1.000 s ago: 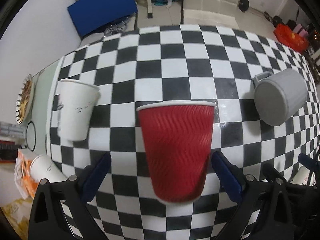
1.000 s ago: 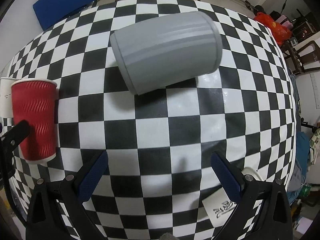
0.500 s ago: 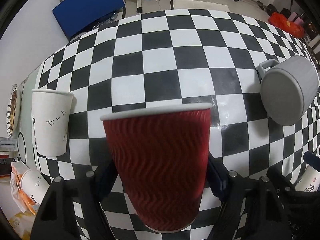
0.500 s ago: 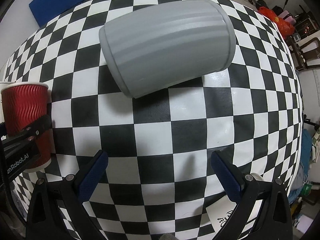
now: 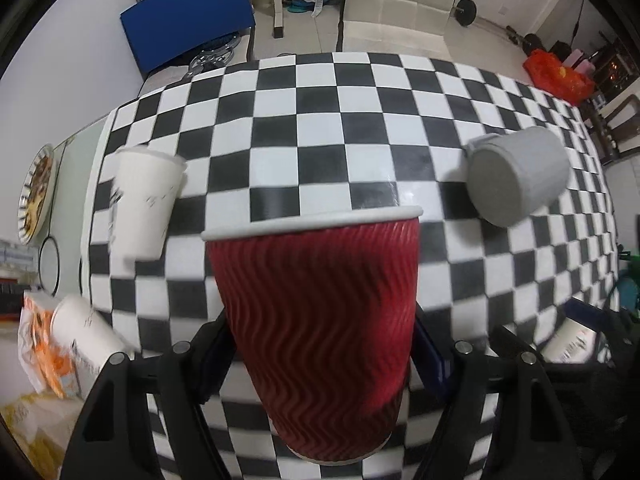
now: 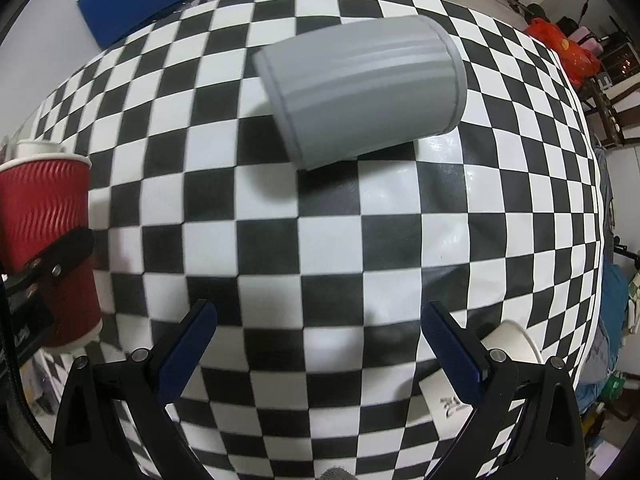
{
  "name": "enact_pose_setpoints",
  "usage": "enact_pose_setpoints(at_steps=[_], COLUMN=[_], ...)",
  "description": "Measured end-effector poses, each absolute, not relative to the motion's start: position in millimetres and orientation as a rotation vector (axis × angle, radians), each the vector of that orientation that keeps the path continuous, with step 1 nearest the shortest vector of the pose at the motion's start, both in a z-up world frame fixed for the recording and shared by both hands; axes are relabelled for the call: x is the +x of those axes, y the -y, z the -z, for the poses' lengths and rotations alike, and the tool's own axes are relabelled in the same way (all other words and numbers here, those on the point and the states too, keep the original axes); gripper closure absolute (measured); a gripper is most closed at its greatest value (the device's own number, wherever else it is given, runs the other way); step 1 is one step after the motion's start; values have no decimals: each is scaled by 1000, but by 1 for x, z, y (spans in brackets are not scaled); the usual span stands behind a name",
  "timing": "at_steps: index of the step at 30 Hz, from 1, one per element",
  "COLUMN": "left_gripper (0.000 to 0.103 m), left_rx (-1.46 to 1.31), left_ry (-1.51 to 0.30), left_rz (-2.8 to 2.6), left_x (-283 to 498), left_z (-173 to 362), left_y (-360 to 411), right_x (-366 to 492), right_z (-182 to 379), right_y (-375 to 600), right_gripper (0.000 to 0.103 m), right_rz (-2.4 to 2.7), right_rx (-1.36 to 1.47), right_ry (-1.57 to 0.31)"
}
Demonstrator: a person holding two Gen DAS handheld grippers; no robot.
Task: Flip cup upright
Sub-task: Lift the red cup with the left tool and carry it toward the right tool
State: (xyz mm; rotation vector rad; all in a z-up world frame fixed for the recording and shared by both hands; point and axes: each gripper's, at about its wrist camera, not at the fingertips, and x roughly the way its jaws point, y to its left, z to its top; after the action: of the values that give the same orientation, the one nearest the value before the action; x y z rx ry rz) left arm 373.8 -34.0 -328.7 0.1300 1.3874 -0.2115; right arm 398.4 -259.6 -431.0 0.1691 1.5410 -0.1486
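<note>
The left claw pinches the red cup at mid-body, one blue pad pressed to each side of its ribbed wall. In the left wrist view the cup fills the lower centre of the frame, white rim toward the top, narrower base toward the bottom edge. So its long axis runs straight away from the claw, along the fingers rather than across them. Whether the base touches the checkered worktop cannot be told from here; in the right wrist view the same cup sits at the left edge, rim up in the frame, with a black finger of the left claw crossing it.

The right claw is spread wide and holds nothing. The grey mug lies on its side in the upper centre of its view, directly ahead and well apart from the pads, long axis running left to right across the frame. In the left view it appears at the upper right, flat bottom facing the camera.

As a judgement, the right claw is the nearer one to the mug, and its pads would meet the mug's ends rather than its sides unless the wrist turns. A white paper cup stands at the left of the left view.
</note>
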Motion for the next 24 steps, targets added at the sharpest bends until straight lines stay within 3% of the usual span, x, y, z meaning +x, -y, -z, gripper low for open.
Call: enact_pose_setpoints(at_steps=[10,24], left_gripper=[29,29], left_rx=[51,1], left_ry=[-1394,-1535], left_rz=[192,236], left_x=[259,151], left_z=[294,343], left_y=[10,44], right_x=[343,242], right_z=[423,476], right_y=[250,269], right_gripper=[0,0], right_rz=[77,109], right_rx=[165,208], right_ry=[-1530,-1615])
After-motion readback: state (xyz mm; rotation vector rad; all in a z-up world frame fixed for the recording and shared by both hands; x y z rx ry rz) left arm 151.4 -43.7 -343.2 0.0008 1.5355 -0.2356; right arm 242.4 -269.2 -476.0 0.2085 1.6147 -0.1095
